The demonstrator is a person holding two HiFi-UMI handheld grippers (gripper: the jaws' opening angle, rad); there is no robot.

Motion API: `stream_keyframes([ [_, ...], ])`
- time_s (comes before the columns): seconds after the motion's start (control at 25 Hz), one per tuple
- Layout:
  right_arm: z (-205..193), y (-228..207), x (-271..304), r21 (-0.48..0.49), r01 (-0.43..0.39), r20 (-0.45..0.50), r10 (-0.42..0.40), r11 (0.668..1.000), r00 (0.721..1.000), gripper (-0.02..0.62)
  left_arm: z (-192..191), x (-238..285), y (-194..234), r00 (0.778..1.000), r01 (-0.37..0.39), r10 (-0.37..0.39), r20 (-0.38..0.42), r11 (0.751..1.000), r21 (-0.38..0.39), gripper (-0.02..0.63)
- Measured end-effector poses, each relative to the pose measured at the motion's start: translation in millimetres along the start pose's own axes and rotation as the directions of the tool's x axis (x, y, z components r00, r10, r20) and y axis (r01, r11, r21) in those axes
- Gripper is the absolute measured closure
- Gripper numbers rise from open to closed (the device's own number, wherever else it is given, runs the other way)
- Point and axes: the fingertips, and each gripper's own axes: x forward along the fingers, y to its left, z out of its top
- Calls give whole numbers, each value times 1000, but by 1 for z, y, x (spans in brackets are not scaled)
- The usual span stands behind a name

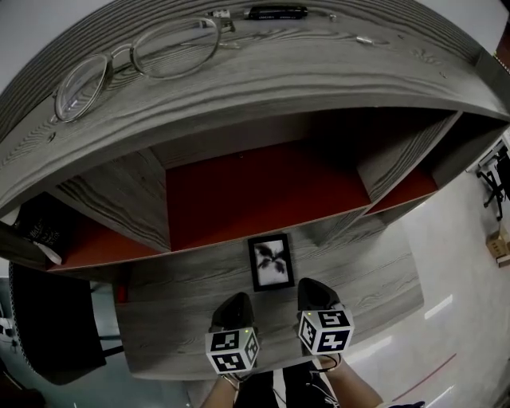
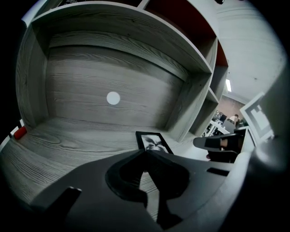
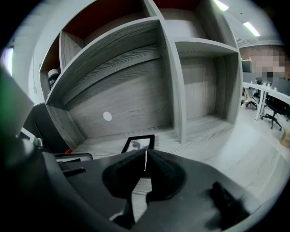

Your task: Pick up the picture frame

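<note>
Seen from your head, you are looking steeply down on a grey wood-grain shelf unit (image 1: 335, 80) with red panels (image 1: 255, 191) inside some compartments. The picture frame (image 1: 270, 262) lies flat on the unit's lowest grey board. It has a black border around a black-and-white leafy image.

Your left gripper (image 1: 237, 298) sits just short of the frame's near left corner, and your right gripper (image 1: 311, 284) is just beside its near right corner. Neither touches it. In each gripper view the black jaws are pressed together at the tips with nothing between them; on the right only a hairline of light shows. Only bare wood grain lies between the tips and the frame.

In the left gripper view the frame lies near the foot of an upright divider (image 2: 192, 97) to its right. A white round dot (image 2: 113, 98) marks the grey back panel beyond it, and a small red object (image 2: 19, 132) sits at the board's far left edge.

On the top board overhanging the compartments rest a pair of eyeglasses (image 1: 135, 60) and a slim black object (image 1: 275, 12); you cannot tell what it is. A black chair (image 1: 56, 327) stands to your left, and office chairs (image 3: 272, 111) stand well off to the right.
</note>
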Motion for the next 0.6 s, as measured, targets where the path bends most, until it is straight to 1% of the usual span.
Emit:
stream_keyframes([
  [0.12,1,0,7,1,-8,-3,8,1000,1000,561,-1,5,1,1000,16,-16,-9,1000,-8,592],
  [0.24,1,1,14,8,-35,-7,35,999,999,560,-2,12,1,999,25,-25,-20,1000,-17,590],
  [0.28,1,2,16,13,-47,-7,47,999,999,560,-2,14,0,999,29,-30,-21,999,-18,577],
  [0.32,1,3,19,19,-57,-7,58,998,998,560,-2,17,-1,999,34,-34,-23,999,-18,542],
  [0.36,1,3,21,24,-65,-6,65,998,998,560,-1,19,-2,999,37,-38,-23,999,-16,491],
  [0.48,1,3,26,27,-72,-7,73,997,997,556,1,26,-4,999,47,-47,-26,999,-8,479],
  [0.52,1,3,27,28,-75,-9,75,997,997,543,1,28,-5,998,52,-52,-28,999,-6,469],
  [0.6,0,2,30,30,-77,-15,77,997,997,493,2,33,-5,998,62,-62,-32,998,-1,450],
])
